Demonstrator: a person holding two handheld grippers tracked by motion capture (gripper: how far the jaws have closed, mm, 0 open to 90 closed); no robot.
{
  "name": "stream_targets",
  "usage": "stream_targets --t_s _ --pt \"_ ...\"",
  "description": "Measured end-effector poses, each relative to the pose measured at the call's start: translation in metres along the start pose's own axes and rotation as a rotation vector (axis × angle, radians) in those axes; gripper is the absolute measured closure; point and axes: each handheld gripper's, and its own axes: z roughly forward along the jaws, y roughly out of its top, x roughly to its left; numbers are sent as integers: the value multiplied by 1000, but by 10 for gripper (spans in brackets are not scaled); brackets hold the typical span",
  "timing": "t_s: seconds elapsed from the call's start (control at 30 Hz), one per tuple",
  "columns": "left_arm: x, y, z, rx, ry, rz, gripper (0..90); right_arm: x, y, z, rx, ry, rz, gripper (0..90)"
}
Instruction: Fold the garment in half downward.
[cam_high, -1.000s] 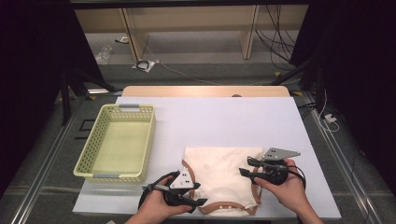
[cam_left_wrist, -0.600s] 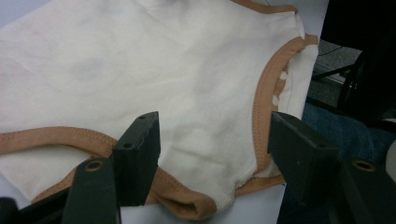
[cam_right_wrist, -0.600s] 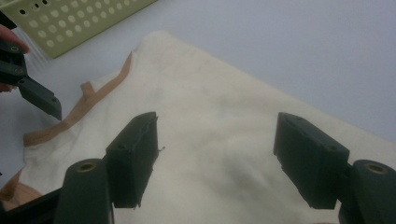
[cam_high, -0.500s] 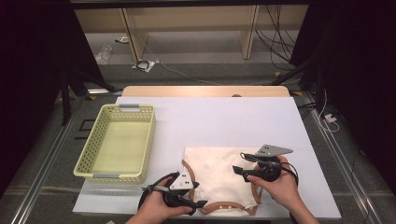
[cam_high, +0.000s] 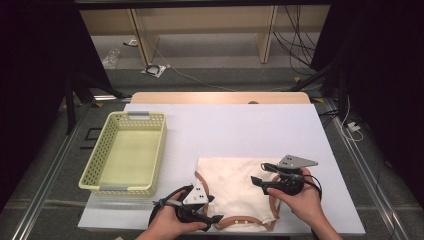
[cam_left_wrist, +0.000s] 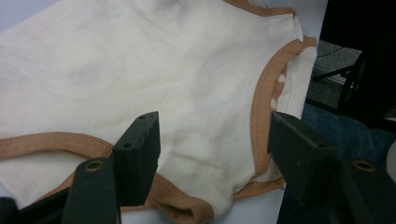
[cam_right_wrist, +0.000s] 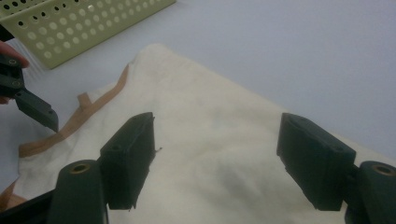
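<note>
Cream garment (cam_high: 235, 187) lies flat between both released hand-held grippers (cam_high: 212, 220) (cam_high: 256, 182); jaws just opened.

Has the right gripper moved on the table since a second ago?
Yes, slightly. The right gripper has shifted a little left, toward the yellow basket, and now hangs open farther in over the cream garment. Its jaws have just been opening, nothing clamped between them.
</note>
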Motion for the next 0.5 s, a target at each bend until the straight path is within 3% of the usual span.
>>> stream_targets --t_s 0.5 --pt "-1 1 0 -3 0 1 345 0 1 -2 4 1 -5 285"
